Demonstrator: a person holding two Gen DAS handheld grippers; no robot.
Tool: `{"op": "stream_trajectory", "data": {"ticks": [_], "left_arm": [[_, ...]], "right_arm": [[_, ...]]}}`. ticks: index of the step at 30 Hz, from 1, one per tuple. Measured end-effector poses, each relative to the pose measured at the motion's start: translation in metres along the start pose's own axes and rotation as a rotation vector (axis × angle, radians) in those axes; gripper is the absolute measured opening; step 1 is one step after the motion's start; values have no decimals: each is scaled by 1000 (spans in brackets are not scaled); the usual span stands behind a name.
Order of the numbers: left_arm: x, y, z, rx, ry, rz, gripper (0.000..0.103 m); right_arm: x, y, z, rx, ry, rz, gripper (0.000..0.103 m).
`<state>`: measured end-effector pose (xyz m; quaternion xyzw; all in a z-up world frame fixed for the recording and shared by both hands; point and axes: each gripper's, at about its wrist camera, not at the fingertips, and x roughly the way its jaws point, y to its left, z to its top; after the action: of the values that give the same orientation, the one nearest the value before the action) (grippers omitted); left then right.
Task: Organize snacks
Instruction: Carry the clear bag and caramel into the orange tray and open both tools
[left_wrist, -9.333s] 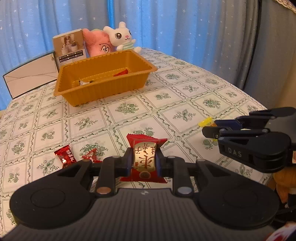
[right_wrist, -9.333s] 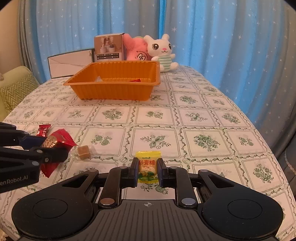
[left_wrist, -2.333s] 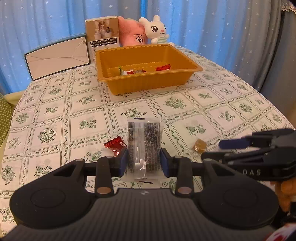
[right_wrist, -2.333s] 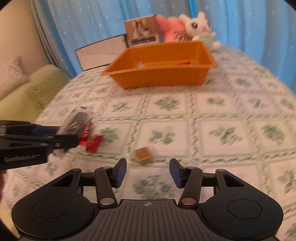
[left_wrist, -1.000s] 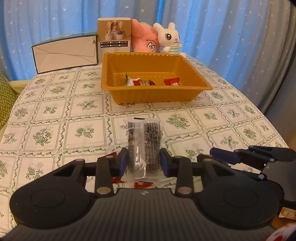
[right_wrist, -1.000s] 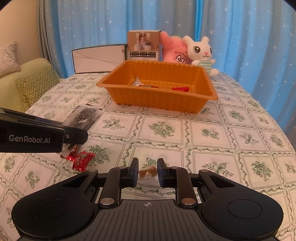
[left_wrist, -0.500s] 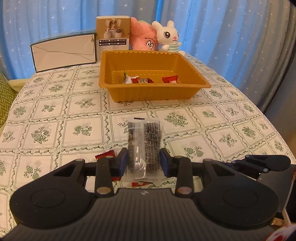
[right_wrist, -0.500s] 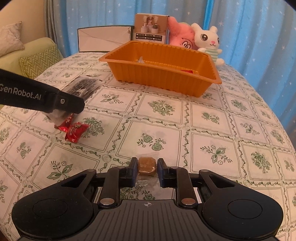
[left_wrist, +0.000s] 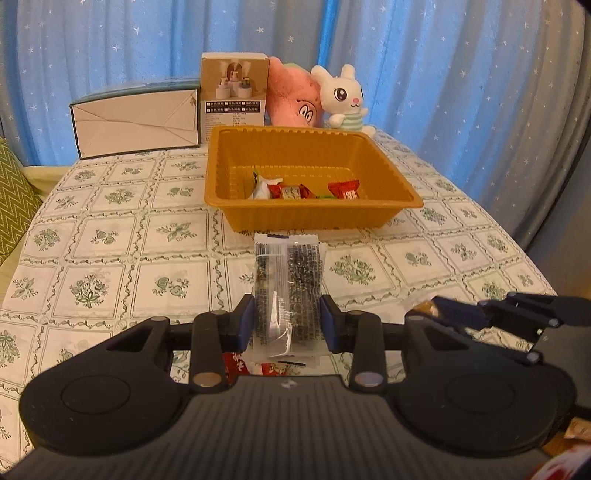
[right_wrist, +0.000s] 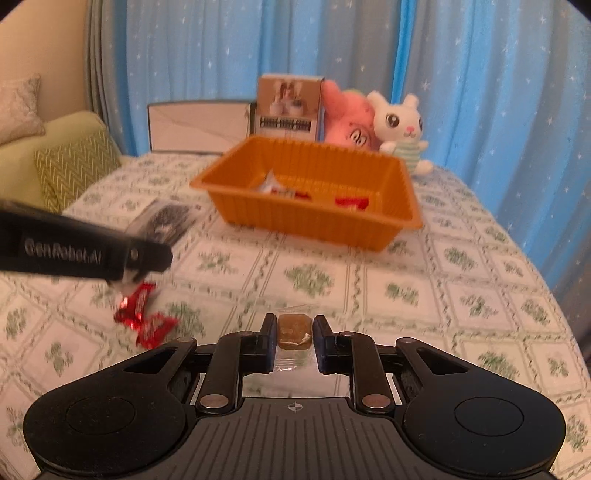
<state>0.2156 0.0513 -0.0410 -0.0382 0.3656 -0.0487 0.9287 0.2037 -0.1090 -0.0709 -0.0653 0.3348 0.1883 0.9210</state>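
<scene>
My left gripper is shut on a clear packet of dark seeds, held above the tablecloth short of the orange tray. Several wrapped snacks lie in that tray. My right gripper is shut on a small brown candy in clear wrap, lifted off the table. In the right wrist view the left gripper reaches in from the left with the seed packet. Two red wrapped candies lie on the cloth under it. The orange tray stands beyond.
Behind the tray stand a white envelope box, a brown printed carton, a pink plush and a white bunny plush. Blue starred curtains hang behind. A green cushion lies past the table's left edge.
My right gripper has lifted the brown candy off the cloth and come nearer the tray. The left gripper still holds the seed packet in about the same place.
</scene>
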Motion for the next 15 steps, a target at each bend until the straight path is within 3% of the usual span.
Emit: {"op": "stream_trajectory", "data": {"ticks": [8, 15], "left_arm": [[0, -11, 13, -10, -15, 15, 34], [5, -21, 22, -7, -24, 4, 34]], "right_arm": [[-12, -23, 33, 26, -66, -10, 21], [-15, -32, 43, 23, -89, -9, 21]]}}
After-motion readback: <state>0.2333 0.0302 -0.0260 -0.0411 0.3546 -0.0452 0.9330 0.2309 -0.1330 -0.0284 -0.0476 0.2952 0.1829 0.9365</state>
